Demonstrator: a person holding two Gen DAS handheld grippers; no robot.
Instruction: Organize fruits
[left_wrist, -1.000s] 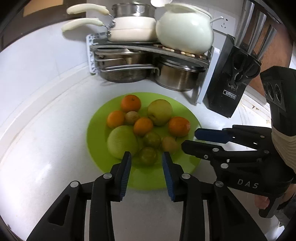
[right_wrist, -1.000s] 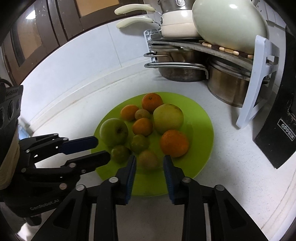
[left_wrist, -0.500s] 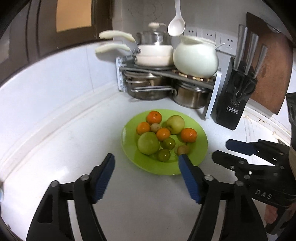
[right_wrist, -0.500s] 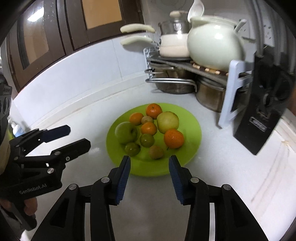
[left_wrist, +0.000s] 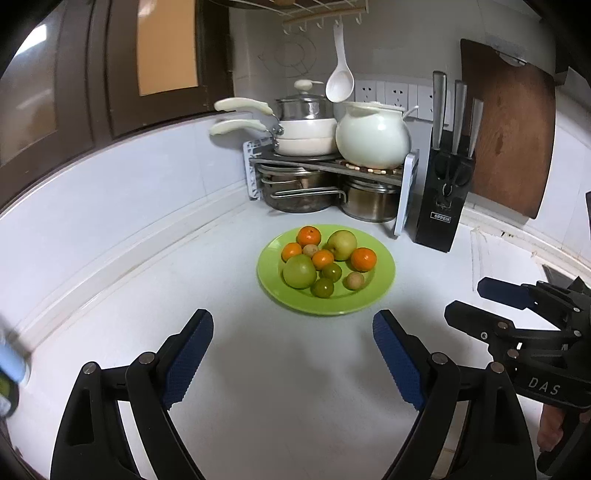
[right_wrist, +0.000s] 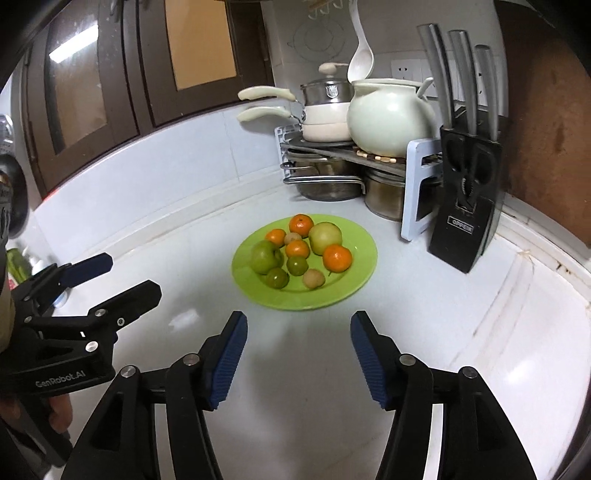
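A lime green plate (left_wrist: 380, 284) (right_wrist: 358, 280) sits on the white counter and holds several fruits: oranges (left_wrist: 363, 259) (right_wrist: 337, 257), a green apple (left_wrist: 299, 271) (right_wrist: 266, 256), a pale yellow apple (left_wrist: 342, 244) (right_wrist: 325, 237), small green fruits (left_wrist: 322, 287) (right_wrist: 277, 277) and a small tan fruit (left_wrist: 354, 281) (right_wrist: 314, 278). My left gripper (left_wrist: 291, 343) is wide open and empty, well short of the plate. It also shows at the left of the right wrist view (right_wrist: 122, 275). My right gripper (right_wrist: 297, 347) is open and empty, short of the plate. It also shows at the right of the left wrist view (left_wrist: 480, 299).
A pot rack (left_wrist: 325, 166) with steel pots, white pans and a white round pot (left_wrist: 373, 136) stands behind the plate. A black knife block (left_wrist: 445, 192) (right_wrist: 465, 214) stands right of it, with a wooden board (left_wrist: 509, 129) against the wall. Bottles (right_wrist: 18, 262) stand at the far left.
Both grippers have pulled back and up from the plate and opened wider. The fruits on the plate have not moved.
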